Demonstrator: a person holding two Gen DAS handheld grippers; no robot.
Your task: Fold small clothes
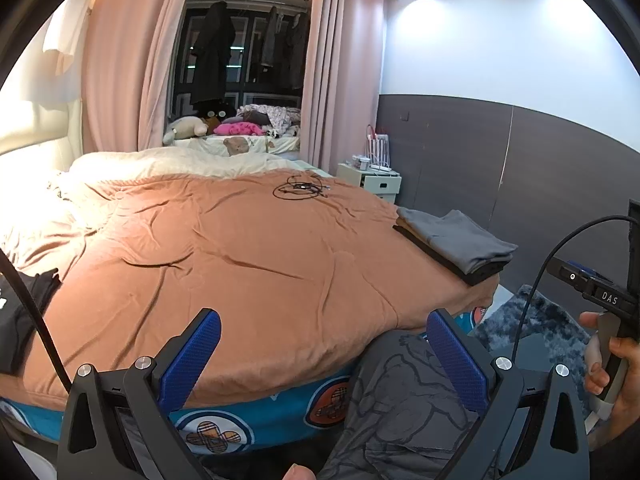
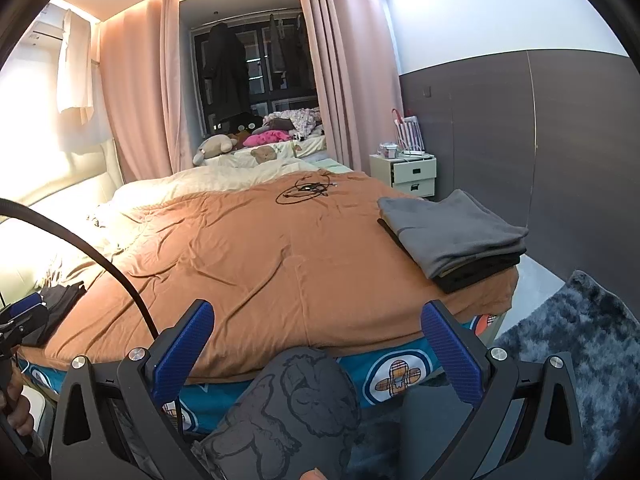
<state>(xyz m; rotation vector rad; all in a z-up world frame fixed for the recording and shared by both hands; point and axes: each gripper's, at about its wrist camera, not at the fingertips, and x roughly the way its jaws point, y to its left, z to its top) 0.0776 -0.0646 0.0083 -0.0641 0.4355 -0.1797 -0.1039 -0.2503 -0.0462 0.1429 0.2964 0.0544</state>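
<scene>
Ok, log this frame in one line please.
left gripper: open, empty | right gripper: open, empty | folded grey and black clothes stack: right bed edge | dark unfolded garment: left edge | orange-brown blanket: bare centre

The blanket (image 1: 248,264) is rust orange over a teal sheet (image 2: 404,372) printed with white-ringed plaid bears. A grey fold tops a black one in the stack (image 2: 456,236). Curtains (image 1: 116,60) are pink, the rug (image 2: 580,344) mottled blue-grey, finger pads (image 1: 192,360) blue.

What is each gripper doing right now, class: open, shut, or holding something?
Left gripper: open, blue-padded jaws wide apart, holding nothing.
Right gripper: open, blue-padded jaws wide apart, holding nothing.
</scene>
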